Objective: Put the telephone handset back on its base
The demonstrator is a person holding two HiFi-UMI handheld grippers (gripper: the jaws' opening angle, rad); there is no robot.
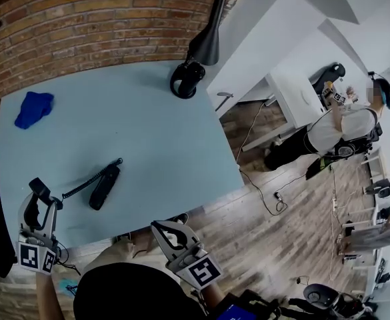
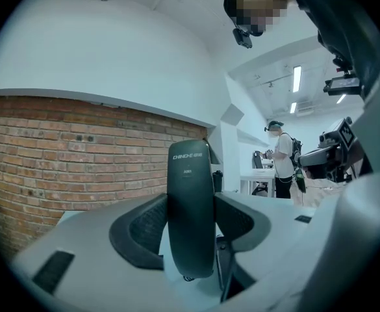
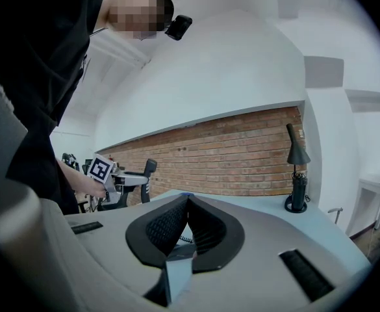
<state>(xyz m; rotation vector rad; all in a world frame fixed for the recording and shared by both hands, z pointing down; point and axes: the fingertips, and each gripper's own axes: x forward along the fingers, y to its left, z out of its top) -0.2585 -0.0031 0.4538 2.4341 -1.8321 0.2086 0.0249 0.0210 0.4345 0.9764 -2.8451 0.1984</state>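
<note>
My left gripper (image 1: 41,207) hangs over the table's front left corner, shut on the black telephone handset (image 1: 39,187). In the left gripper view the handset (image 2: 190,174) stands upright between the two pads (image 2: 147,226), which touch its sides. A coiled cord (image 1: 81,188) runs from it to the slim black base (image 1: 104,187), which lies on the pale blue table (image 1: 148,125) to the right of the gripper. My right gripper (image 1: 163,229) is held off the table's front edge, shut and holding nothing (image 3: 188,203). The right gripper view shows the left gripper (image 3: 134,179) with the handset (image 3: 149,171).
A blue cloth (image 1: 33,107) lies at the table's far left. A black desk lamp (image 1: 198,59) stands at the far right corner by the brick wall. Cables (image 1: 268,195) trail over the wooden floor to the right, where a person (image 1: 345,129) stands at white desks.
</note>
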